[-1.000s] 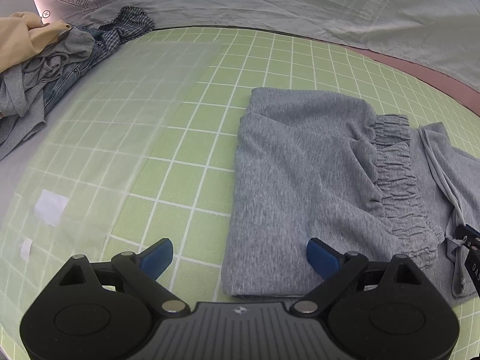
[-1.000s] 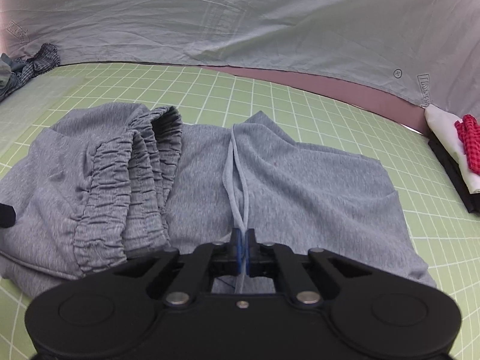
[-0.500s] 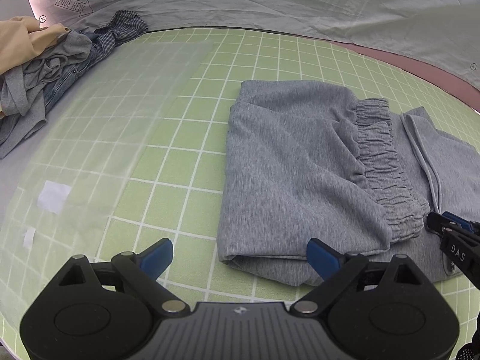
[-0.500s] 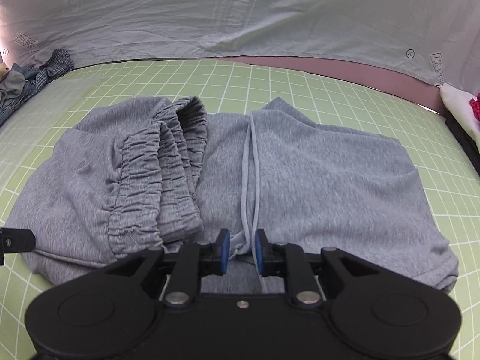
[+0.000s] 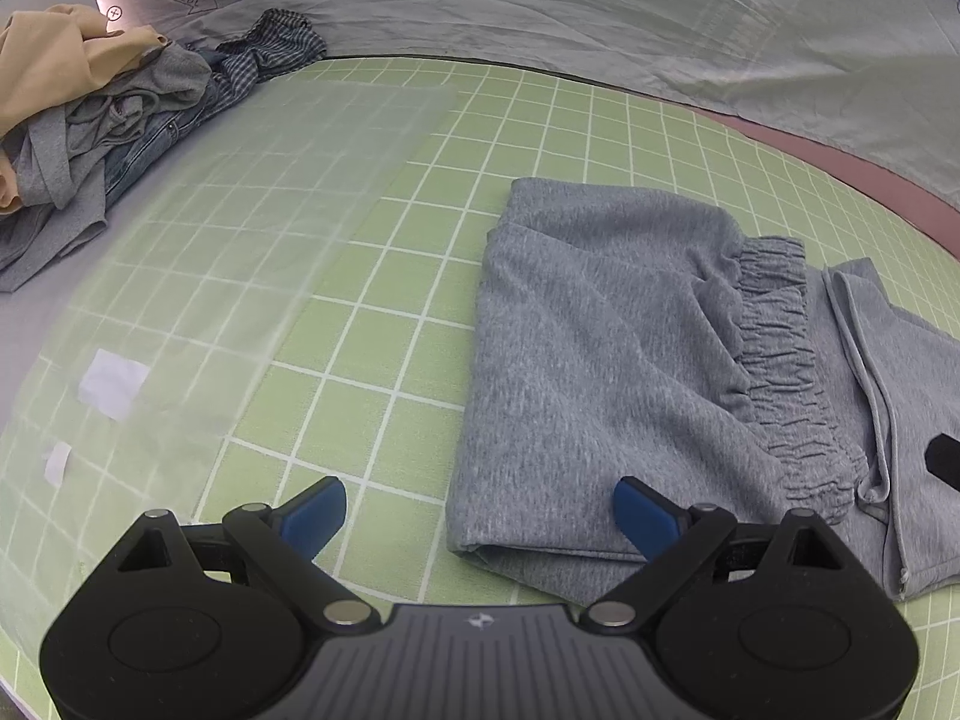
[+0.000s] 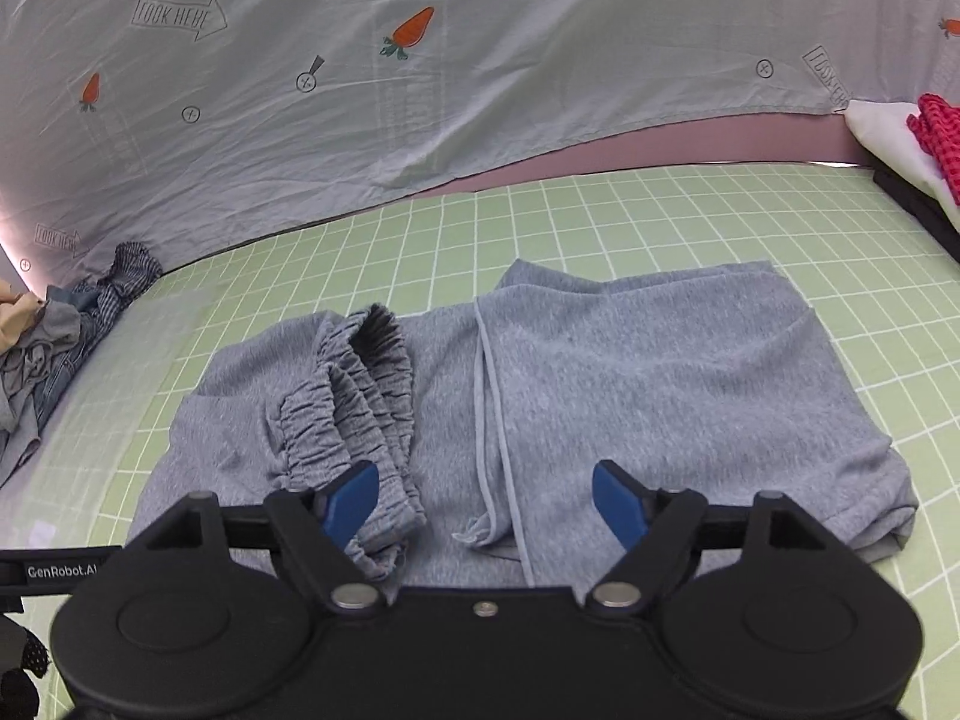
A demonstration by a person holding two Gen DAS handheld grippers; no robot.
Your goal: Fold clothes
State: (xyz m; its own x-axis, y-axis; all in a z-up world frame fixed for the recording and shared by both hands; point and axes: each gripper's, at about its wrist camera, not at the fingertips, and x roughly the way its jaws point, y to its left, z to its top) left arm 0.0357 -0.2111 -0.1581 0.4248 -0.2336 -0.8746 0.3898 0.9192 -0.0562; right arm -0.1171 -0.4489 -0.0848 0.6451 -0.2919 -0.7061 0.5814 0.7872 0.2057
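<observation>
Grey sweatpants [image 6: 600,396] lay partly folded mid-mat on the green grid mat [image 5: 384,312], elastic cuffs [image 6: 354,402] doubled over the body. Left gripper [image 5: 480,510] and right gripper [image 6: 486,498] both gaped wide, holding nothing. An unfolded clothes heap [image 5: 90,138] waited at the mat's far-left edge.

The grey backdrop sheet [image 6: 480,90] bears "LOOK HERE" inside an arrow outline, printed mirrored (far left in both views; another partial one far right); "GenRobot.AI" stands on the left gripper's black body [image 6: 60,570], cut off at its end.
</observation>
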